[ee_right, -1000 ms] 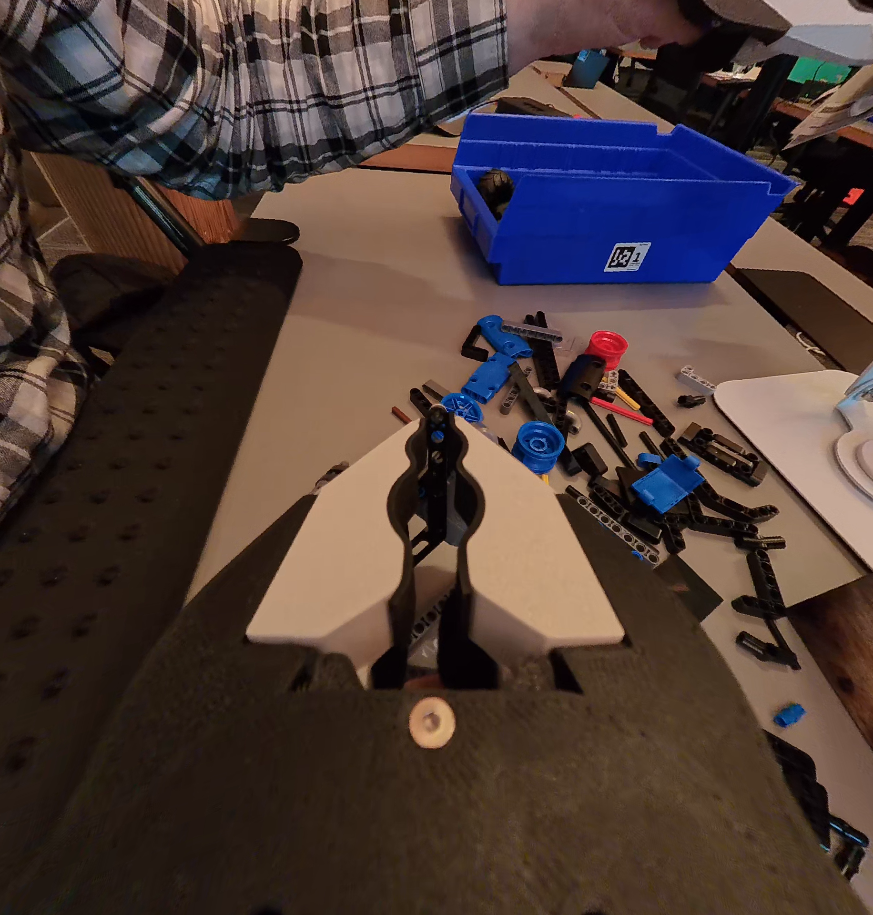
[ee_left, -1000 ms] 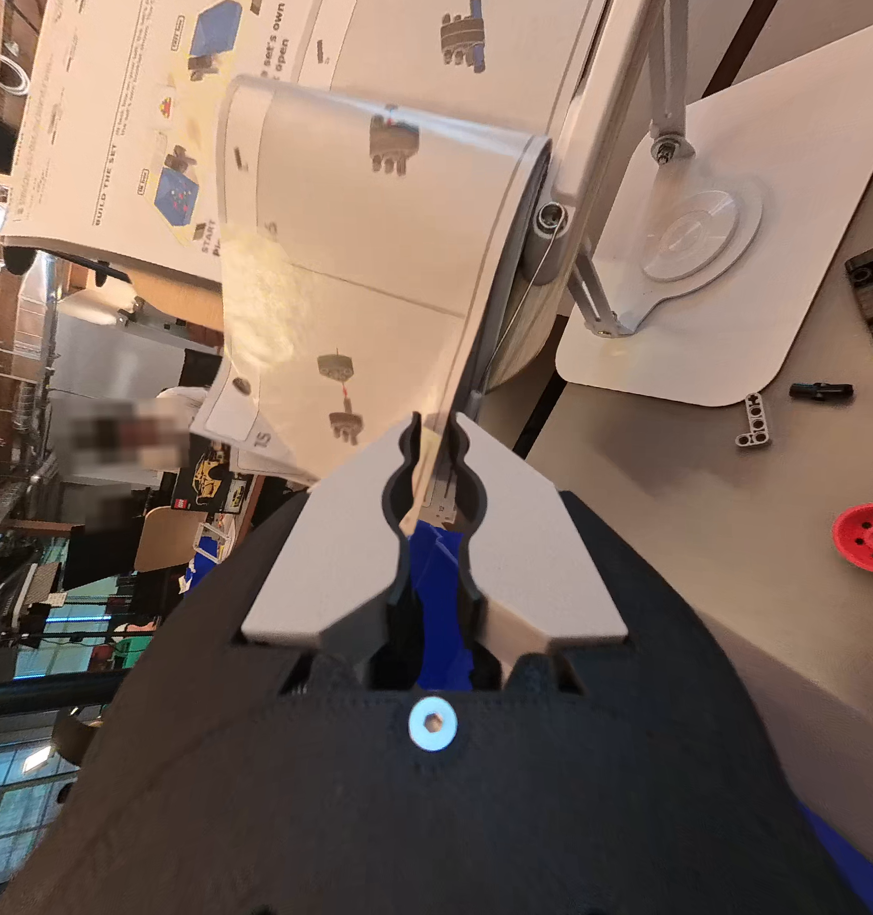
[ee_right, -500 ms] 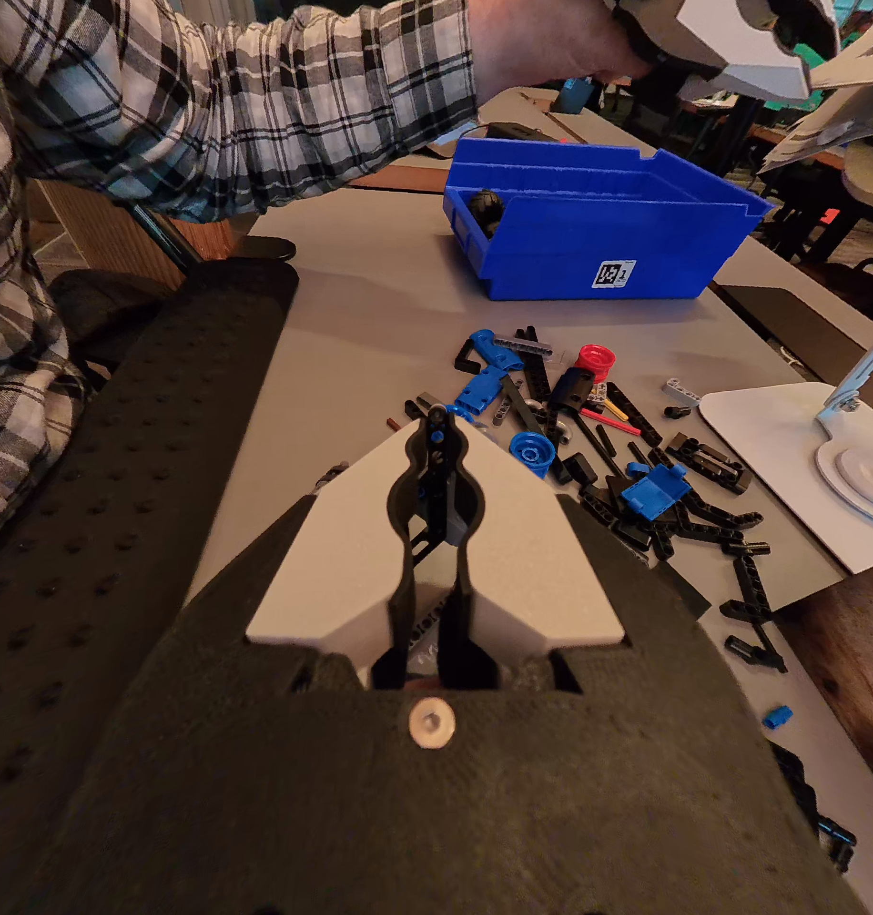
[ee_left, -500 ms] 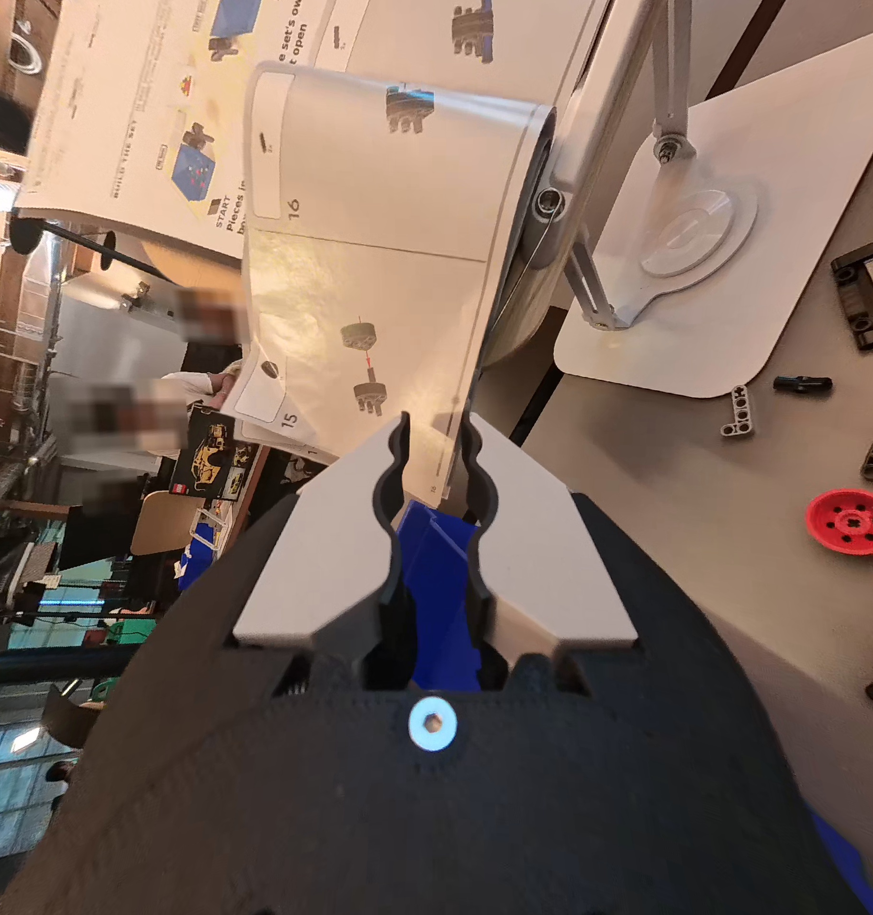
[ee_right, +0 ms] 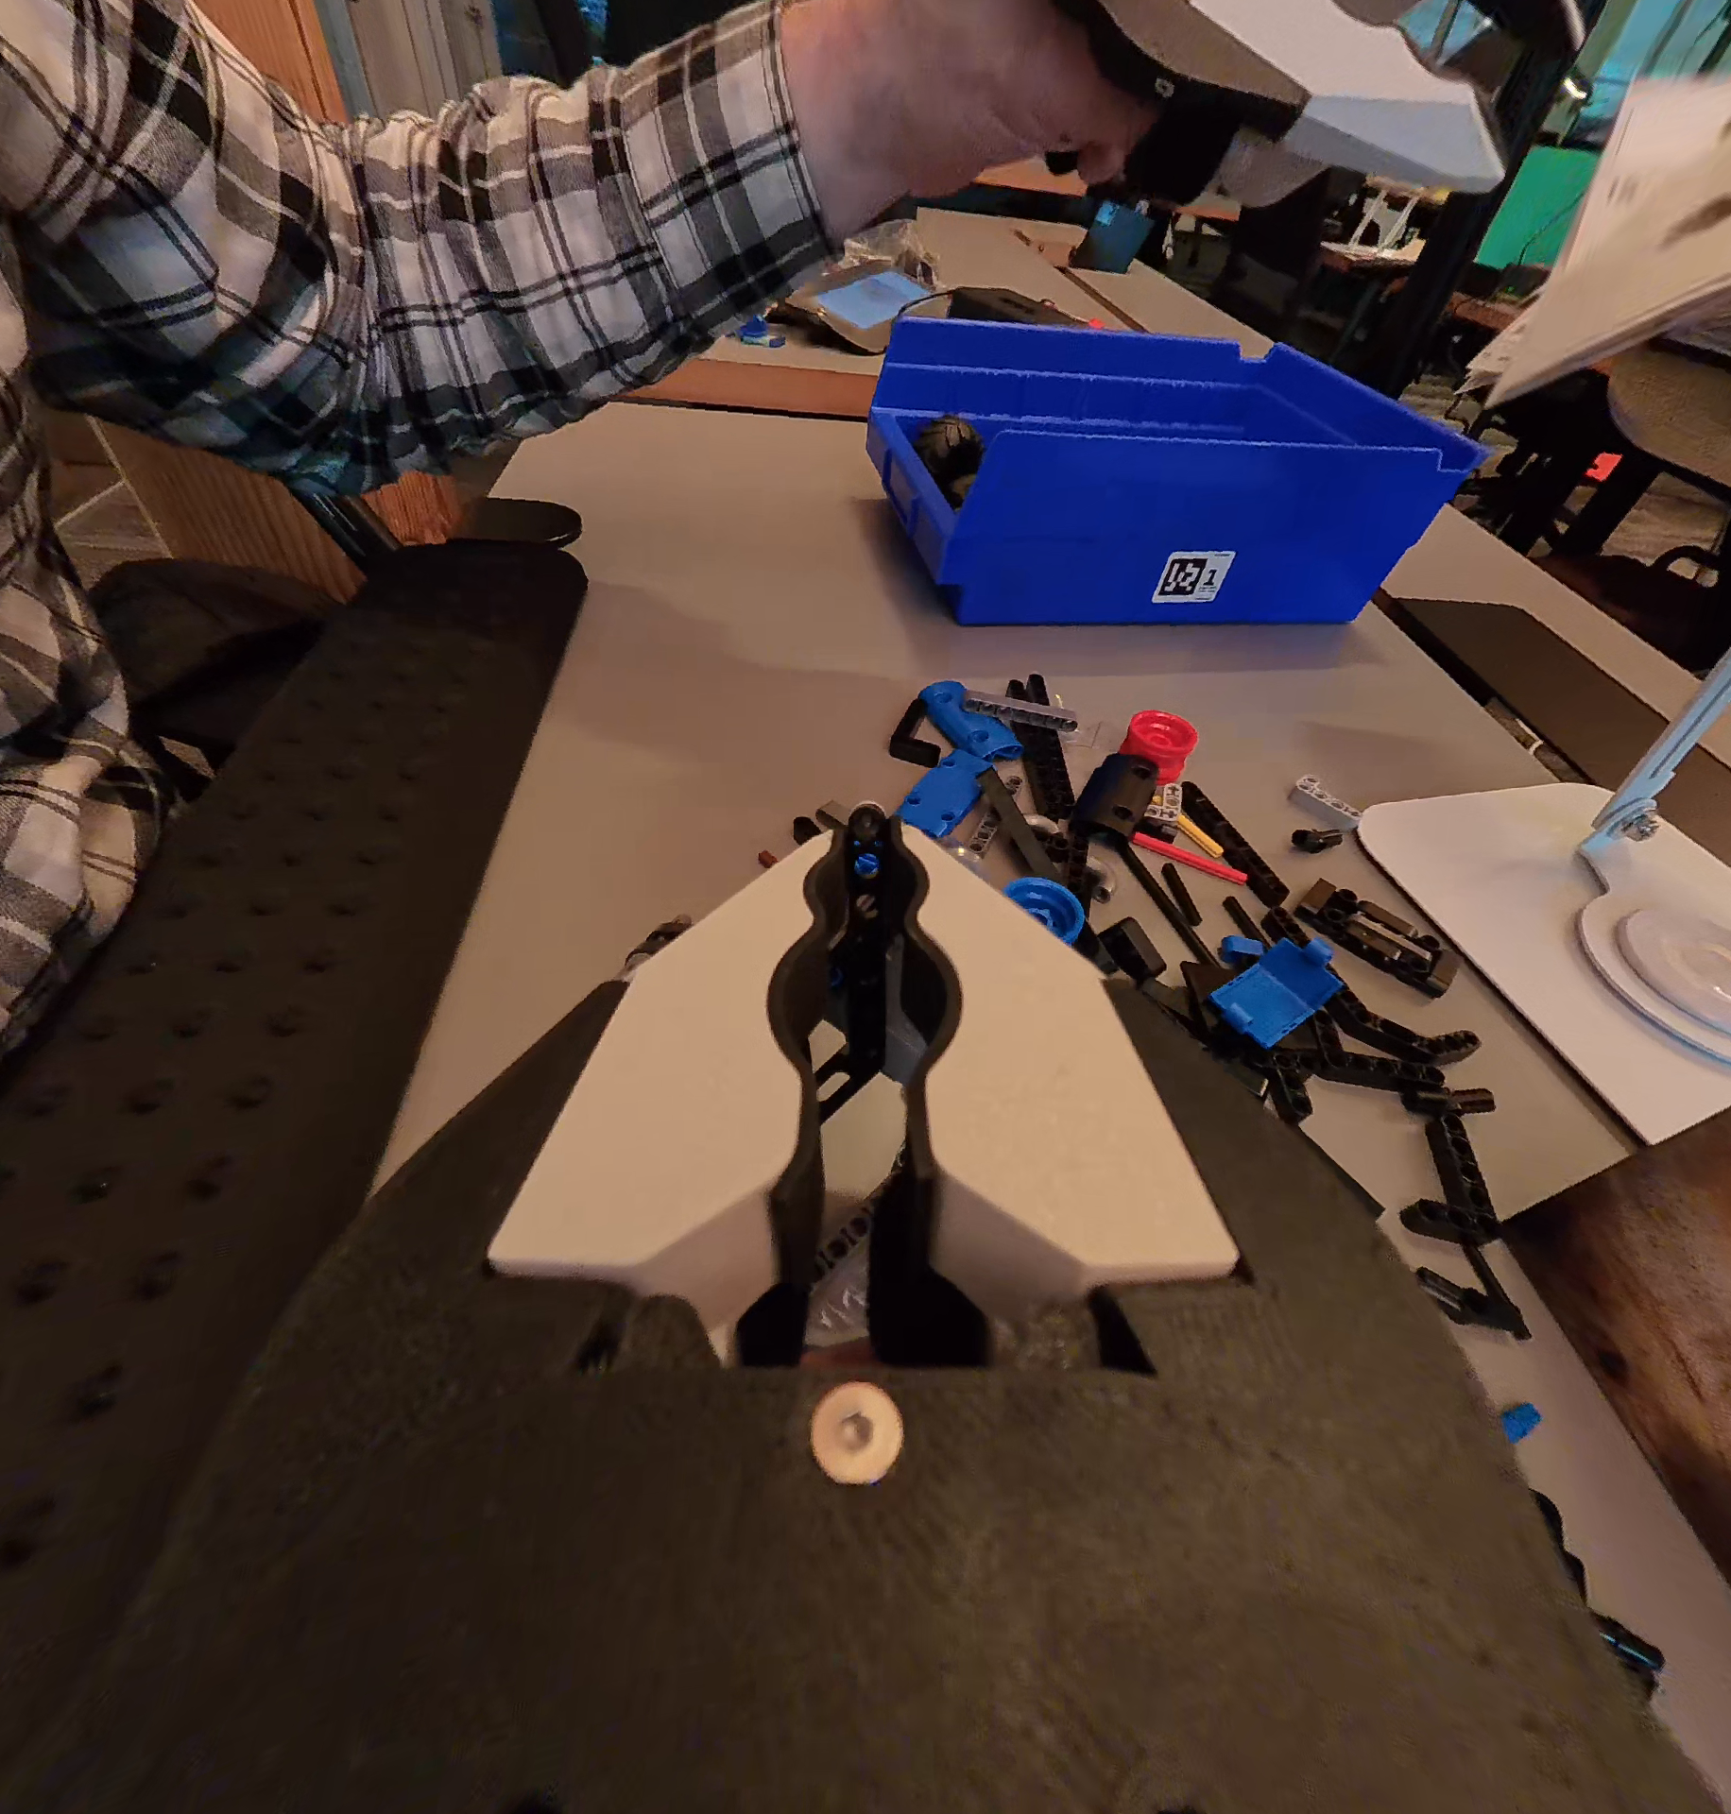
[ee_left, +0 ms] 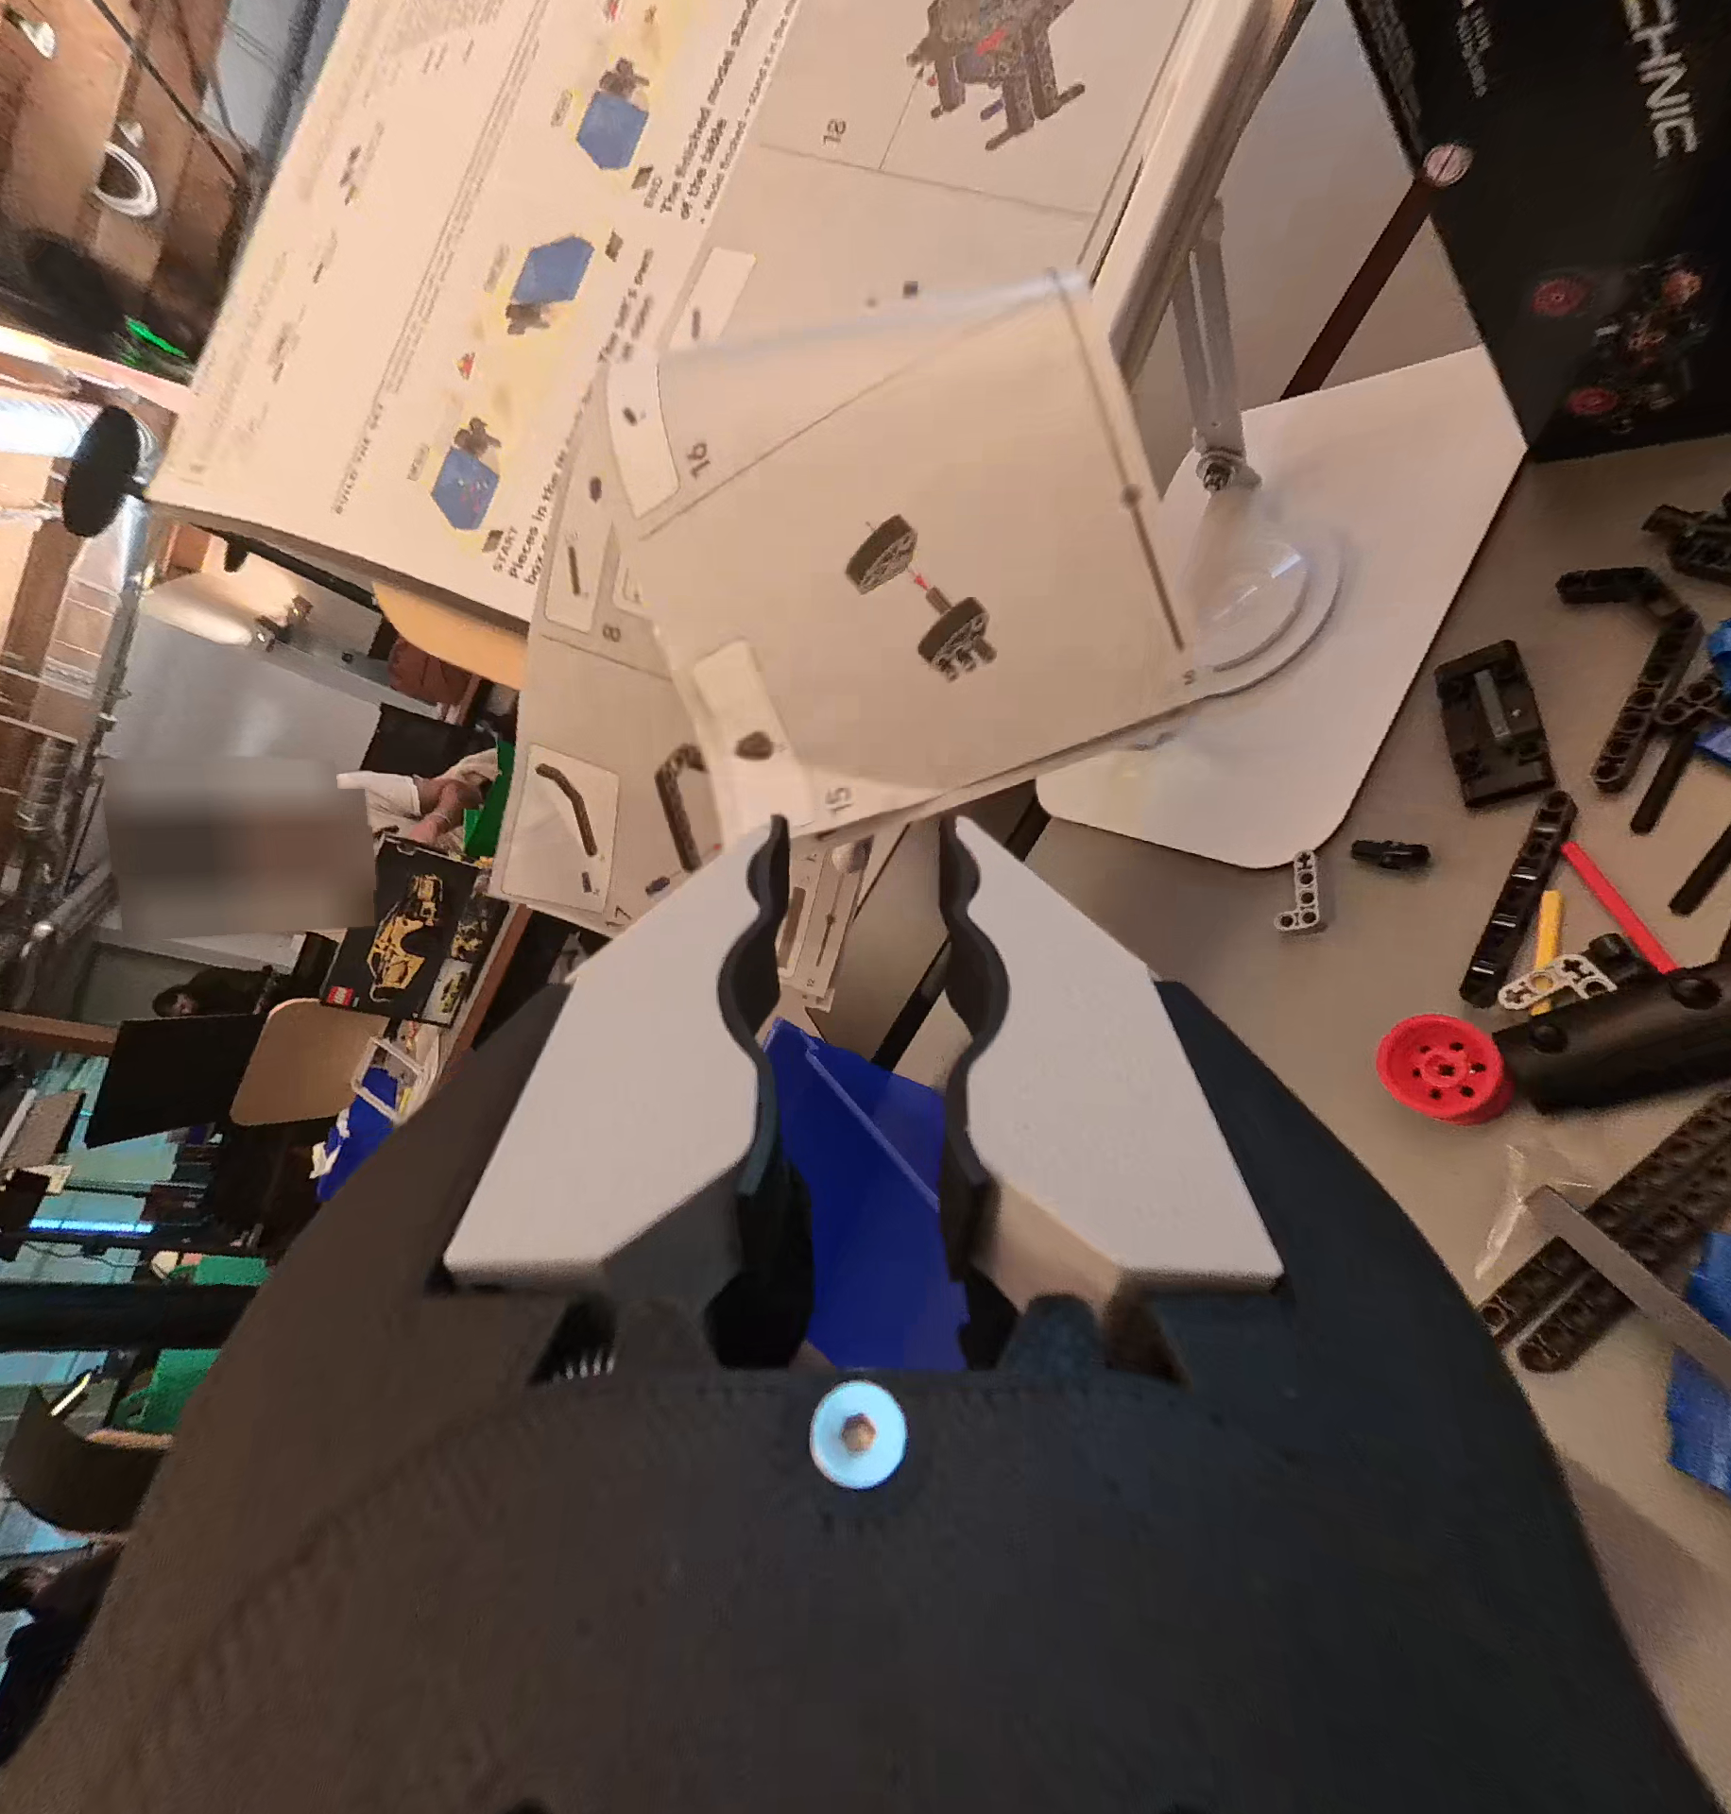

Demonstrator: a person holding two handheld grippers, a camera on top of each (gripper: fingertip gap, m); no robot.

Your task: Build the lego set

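**Page released, next step showing**

Left wrist view: my left gripper [ee_left: 857,864] has let go — a second ago its fingers pinched the edge of a page of the instruction booklet [ee_left: 901,579], now they're spread with nothing between them and the page is swinging free on the stand [ee_left: 1264,687]. I read that as a page turn just finished: a wheel-and-axle diagram now faces me, so the next job is likely finding those parts. The red wheel hub [ee_left: 1443,1068] lies on the table [ee_left: 1186,982] to the right, among black beams.

Right wrist view: no change here — my right gripper [ee_right: 866,844] stays pressed together on the black lego assembly [ee_right: 866,942], held above the table's near edge. The loose lego pieces [ee_right: 1186,903] lie scattered ahead, just left of the stand's white base. Beyond them sits the blue bin [ee_right: 1156,510]; I see one black tyre [ee_right: 948,447] in its left end, the rest looks empty from here. The plaid sleeve [ee_right: 400,265] reaches across the top.
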